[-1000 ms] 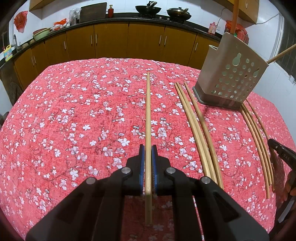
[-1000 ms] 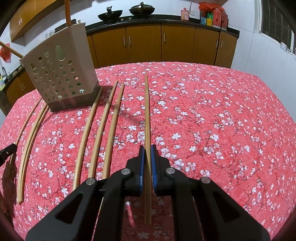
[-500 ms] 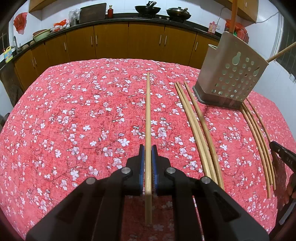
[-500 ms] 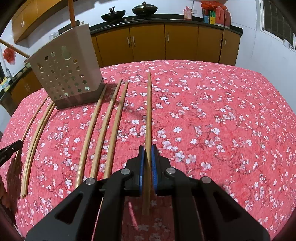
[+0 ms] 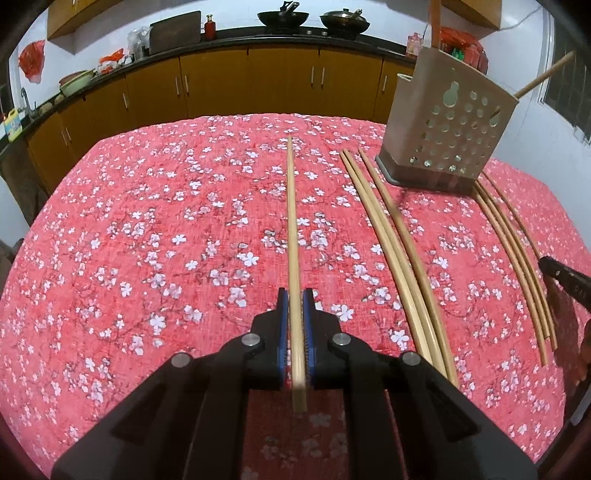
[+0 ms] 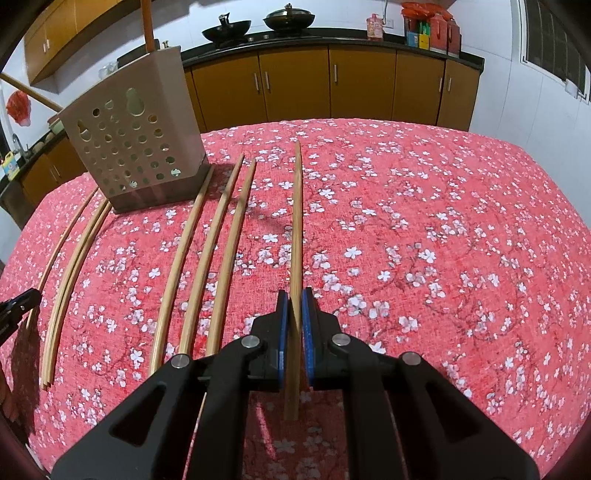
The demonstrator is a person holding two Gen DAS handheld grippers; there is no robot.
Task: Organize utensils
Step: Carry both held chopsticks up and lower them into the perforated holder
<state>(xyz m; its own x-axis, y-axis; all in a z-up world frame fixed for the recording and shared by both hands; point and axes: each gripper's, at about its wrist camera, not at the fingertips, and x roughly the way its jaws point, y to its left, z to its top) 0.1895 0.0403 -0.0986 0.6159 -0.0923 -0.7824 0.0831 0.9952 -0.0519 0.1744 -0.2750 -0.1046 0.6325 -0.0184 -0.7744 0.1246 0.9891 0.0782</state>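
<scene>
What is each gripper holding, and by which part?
Left gripper and right gripper each clamp one chopstick near its close end.

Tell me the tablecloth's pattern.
Red tablecloth with small white blossoms and dark twigs; clearest in the right wrist view.

1. A home kitchen: orange-brown wooden base cabinets (image 5: 221, 85) under a black tabletop (image 6: 332, 40).
2. Two black woks (image 5: 283, 17) sit on the stove.
3. Red floral tablecloth (image 6: 424, 221) covers the dining table.
</scene>
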